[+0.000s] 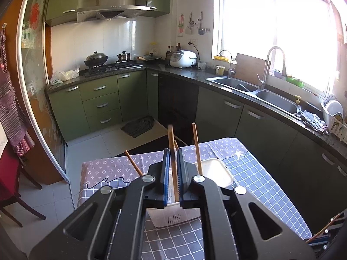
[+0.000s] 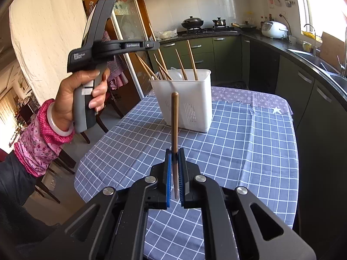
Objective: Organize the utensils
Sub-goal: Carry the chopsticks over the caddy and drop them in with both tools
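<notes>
My left gripper [image 1: 173,152] is shut on a light wooden chopstick [image 1: 171,136], which stands nearly upright right over the white utensil holder [image 1: 171,217]. In the right wrist view a hand holds that left gripper [image 2: 154,45] up at the holder's left side. The white holder [image 2: 188,101] has several chopsticks [image 2: 192,62] and a white spoon [image 2: 176,71] leaning in it. My right gripper [image 2: 175,151] is shut on a dark brown chopstick [image 2: 174,112], held upright over the table short of the holder.
The holder stands on a table under a blue checked cloth [image 2: 238,151]. Dark chairs [image 1: 13,190] stand at the table's left. Beyond it are green kitchen cabinets [image 1: 102,104], a double sink [image 1: 256,91] and a dish rack [image 1: 334,119] along the right counter.
</notes>
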`<move>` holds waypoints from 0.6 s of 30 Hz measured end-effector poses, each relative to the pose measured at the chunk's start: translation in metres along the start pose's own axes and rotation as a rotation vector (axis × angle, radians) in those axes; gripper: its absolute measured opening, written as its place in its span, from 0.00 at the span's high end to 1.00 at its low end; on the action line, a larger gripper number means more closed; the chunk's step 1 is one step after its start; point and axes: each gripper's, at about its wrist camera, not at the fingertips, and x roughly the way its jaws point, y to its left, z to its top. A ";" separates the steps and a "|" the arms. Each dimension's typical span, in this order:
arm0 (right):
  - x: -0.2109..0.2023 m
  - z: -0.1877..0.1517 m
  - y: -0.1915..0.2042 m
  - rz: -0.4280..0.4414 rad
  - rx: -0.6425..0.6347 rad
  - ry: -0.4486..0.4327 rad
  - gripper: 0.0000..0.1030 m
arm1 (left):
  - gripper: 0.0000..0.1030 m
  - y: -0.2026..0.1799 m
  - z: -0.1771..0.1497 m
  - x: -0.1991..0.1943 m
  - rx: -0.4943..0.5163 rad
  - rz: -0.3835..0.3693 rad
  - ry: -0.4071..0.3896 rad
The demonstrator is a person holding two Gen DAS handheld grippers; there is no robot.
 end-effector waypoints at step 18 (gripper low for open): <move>-0.025 0.180 0.010 -0.021 -0.012 -0.323 0.93 | 0.19 0.022 -0.073 -0.136 -0.059 0.108 -0.253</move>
